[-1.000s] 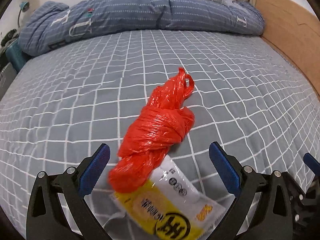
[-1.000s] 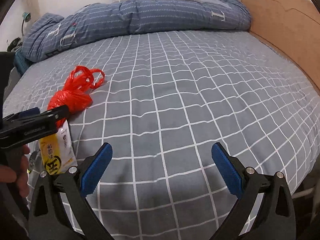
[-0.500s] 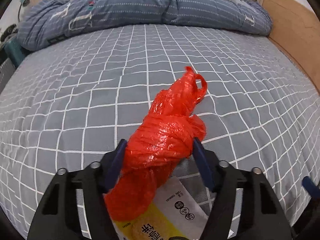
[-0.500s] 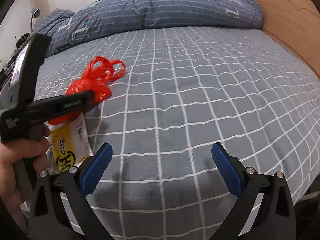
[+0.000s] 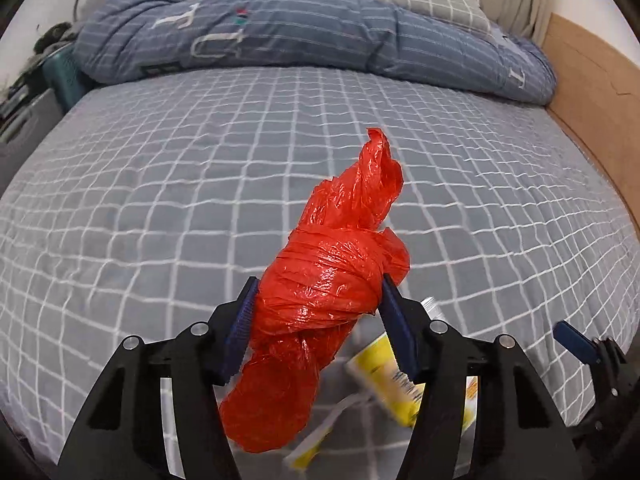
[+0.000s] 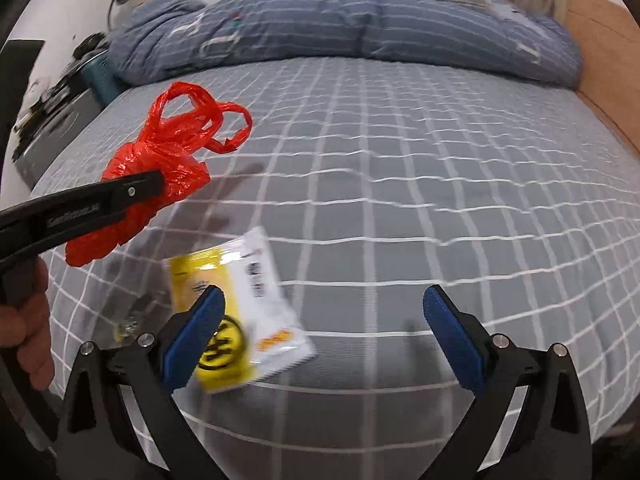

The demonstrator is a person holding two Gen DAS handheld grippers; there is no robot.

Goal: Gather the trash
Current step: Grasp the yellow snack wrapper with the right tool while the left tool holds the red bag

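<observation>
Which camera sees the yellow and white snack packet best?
The right wrist view. There the flat yellow and white plastic packet lies on the grey checked bedsheet, nearly whole, only its lower left corner behind a blue pad. The left wrist view shows only blurred bits behind the crumpled red plastic bag.

I saw both views in even, soft indoor light, fairly bright. Small glare spots sat on the red bag [image 5: 320, 300]. Its soft shadow fell on the sheet [image 6: 400, 200] in the right view. The packet [image 5: 394, 380] was smeared by motion blur in the left view, and the sheet's grid lines looked wavy. Both fisheye pictures bent strongly at the edges, with dark corners.
</observation>
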